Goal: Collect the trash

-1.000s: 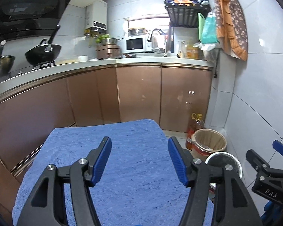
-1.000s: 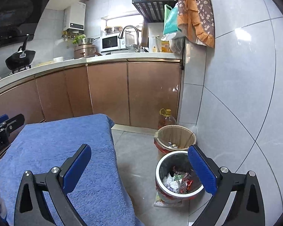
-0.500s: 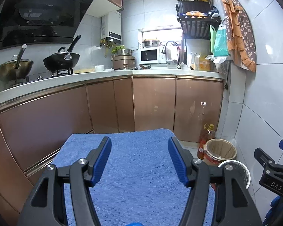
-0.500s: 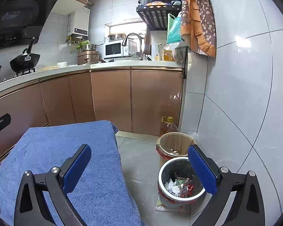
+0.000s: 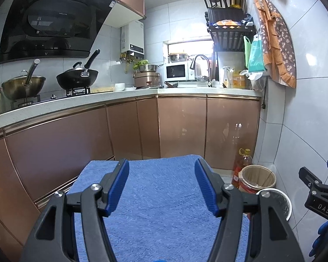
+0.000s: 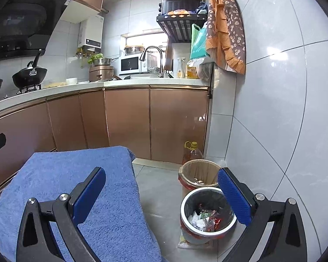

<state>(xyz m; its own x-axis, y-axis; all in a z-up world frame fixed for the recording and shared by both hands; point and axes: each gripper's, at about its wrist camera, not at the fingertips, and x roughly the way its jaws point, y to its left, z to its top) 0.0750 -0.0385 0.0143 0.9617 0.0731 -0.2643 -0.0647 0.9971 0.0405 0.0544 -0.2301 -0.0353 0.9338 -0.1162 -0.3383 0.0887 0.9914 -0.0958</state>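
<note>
Holding crumpled wrappers (image 6: 205,218), a steel bin (image 6: 187,216) stands beside a lined basket (image 6: 185,170) (nearly empty); both hand-held grippers, left hand-held gripper (image 5: 161,187) and right hand-held gripper (image 6: 161,198), gape empty over blue towel (image 6: 81,174).

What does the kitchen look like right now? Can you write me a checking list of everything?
Surface: blue towel covers the table, bare.
Job's things: metal bin on the floor by the wall, wrappers and crumpled paper inside; lined bin behind it, a few scraps at the bottom.
Clutter: oil bottle on the floor behind the bins.
Grippers: left gripper open, holding nothing; right gripper open, holding nothing.
Cables: nothing seen.
Surroundings: copper cabinets, black wok on the stove, microwave, apron hanging on the tiled wall.
</note>
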